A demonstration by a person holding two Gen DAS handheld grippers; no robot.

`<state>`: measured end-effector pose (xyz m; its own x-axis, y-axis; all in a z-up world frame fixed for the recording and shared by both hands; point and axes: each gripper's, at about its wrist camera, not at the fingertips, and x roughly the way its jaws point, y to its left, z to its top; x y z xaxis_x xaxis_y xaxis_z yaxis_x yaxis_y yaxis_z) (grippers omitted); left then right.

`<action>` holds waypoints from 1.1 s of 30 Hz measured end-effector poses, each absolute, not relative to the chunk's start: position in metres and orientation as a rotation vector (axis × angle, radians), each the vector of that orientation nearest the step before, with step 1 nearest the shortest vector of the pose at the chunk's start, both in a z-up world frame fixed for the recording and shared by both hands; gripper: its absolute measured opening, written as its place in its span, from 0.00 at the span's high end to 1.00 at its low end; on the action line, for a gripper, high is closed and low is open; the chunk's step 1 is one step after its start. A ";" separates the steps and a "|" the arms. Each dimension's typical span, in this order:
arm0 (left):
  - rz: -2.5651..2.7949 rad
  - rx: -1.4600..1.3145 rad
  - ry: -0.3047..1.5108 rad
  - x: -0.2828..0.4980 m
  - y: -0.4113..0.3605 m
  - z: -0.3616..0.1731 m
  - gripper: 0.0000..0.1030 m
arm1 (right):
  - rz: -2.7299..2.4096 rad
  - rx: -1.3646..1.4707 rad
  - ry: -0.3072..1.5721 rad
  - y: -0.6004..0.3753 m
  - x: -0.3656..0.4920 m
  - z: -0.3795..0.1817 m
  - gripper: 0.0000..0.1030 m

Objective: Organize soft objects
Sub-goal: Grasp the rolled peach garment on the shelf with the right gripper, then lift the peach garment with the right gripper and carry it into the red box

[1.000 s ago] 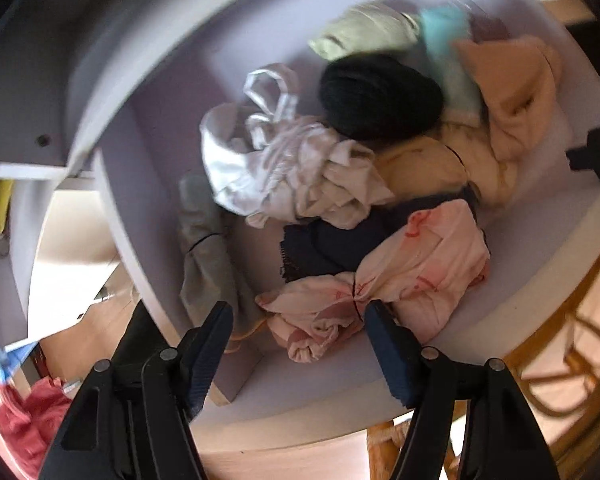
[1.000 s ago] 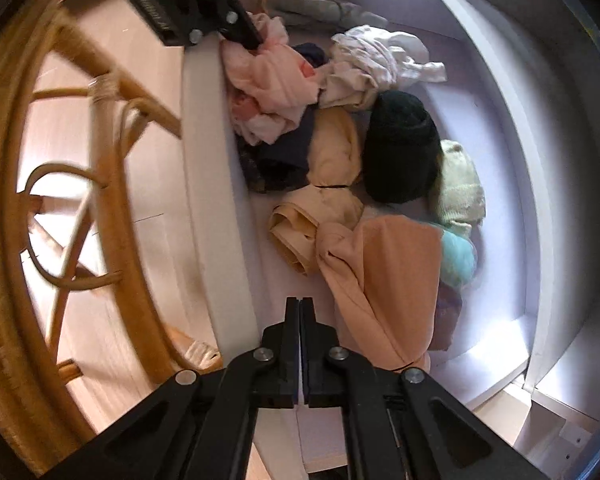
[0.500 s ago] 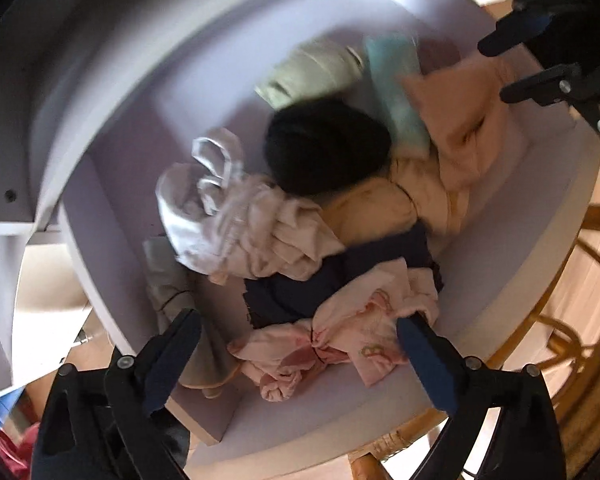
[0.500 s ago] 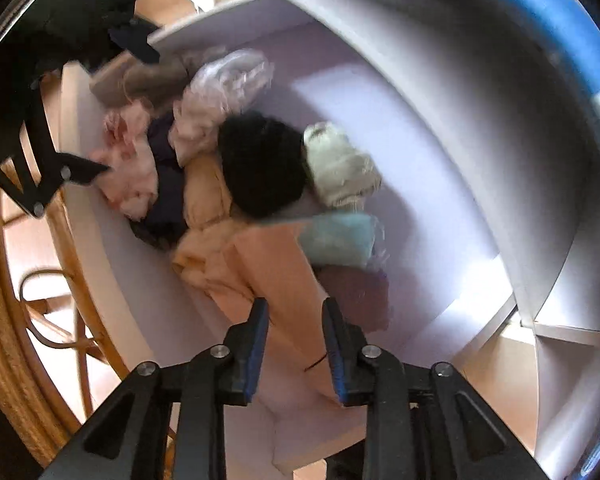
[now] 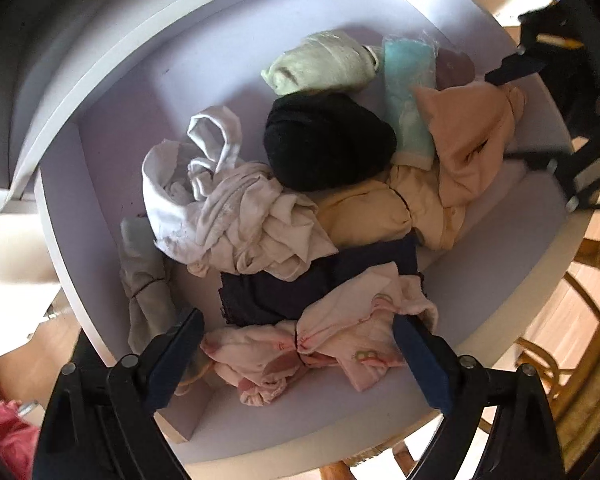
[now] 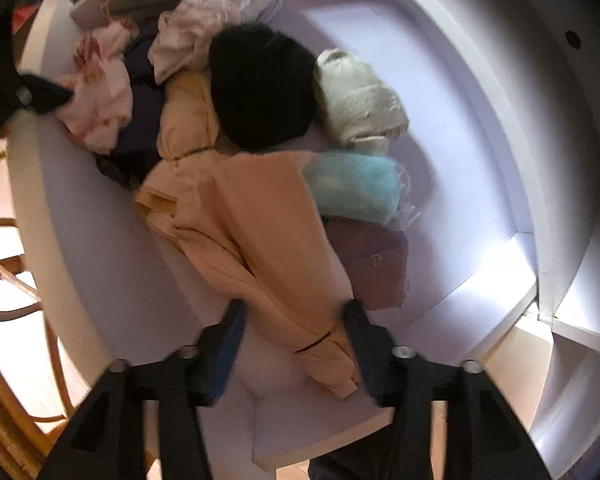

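Left tongs (image 5: 296, 354) are gaping wide, empty, over the pink cloth (image 5: 331, 344) near the shelf (image 5: 499, 248) edge; right tongs (image 6: 294, 328) are opening, straddling the peach cloth (image 6: 260, 232) unpinched.

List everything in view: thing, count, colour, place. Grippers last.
Shelf compartment: 1, white, holds the whole pile.
Patterned pink garment: 1, pale pink, front edge, between the left gripper's fingers.
Dark garment: 1, navy, under the pink one.
White garment: 1, crumpled, left of the pile.
Black knit item: 1, centre.
Pale green roll: 1, at the back.
Turquoise bundle: 1, beside the green roll.
Mauve item: 1, next to the turquoise one.
Peach garment: 1, between the right gripper's fingers.
Rattan chair: 1, tan, beyond the shelf's front.
Left gripper: wide open.
Right gripper: open, jaws just opening.
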<state>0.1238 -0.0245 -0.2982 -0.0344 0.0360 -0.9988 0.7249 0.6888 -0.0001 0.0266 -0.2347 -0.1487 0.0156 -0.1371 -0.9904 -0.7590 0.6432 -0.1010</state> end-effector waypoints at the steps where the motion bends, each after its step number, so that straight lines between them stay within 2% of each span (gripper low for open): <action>1: -0.621 0.651 1.531 0.124 -0.018 -0.298 0.07 | 0.565 -0.810 1.499 -0.234 0.026 -0.154 0.39; 5: -0.614 0.674 1.527 0.123 -0.011 -0.303 0.06 | 0.554 -0.860 1.482 -0.235 0.024 -0.158 0.43; 7: -0.603 0.672 1.518 0.125 -0.010 -0.305 0.05 | 0.555 -0.866 1.474 -0.235 0.021 -0.155 0.53; 9: -0.592 0.671 1.512 0.127 -0.008 -0.308 0.04 | 0.544 -0.844 1.463 -0.232 0.022 -0.151 0.56; 13: -0.578 0.663 1.508 0.125 -0.016 -0.309 0.03 | 0.568 -0.760 1.422 -0.240 0.018 -0.124 0.58; 19: -0.553 0.607 1.546 0.130 -0.014 -0.315 0.02 | 0.582 -0.728 1.259 -0.245 0.014 -0.076 0.59; 25: -0.522 0.531 1.593 0.139 -0.003 -0.324 0.02 | 0.607 -0.606 1.052 -0.246 0.007 0.006 0.59; 33: -0.492 0.464 1.629 0.146 0.012 -0.332 0.03 | 0.616 -0.447 0.915 -0.256 -0.007 0.076 0.59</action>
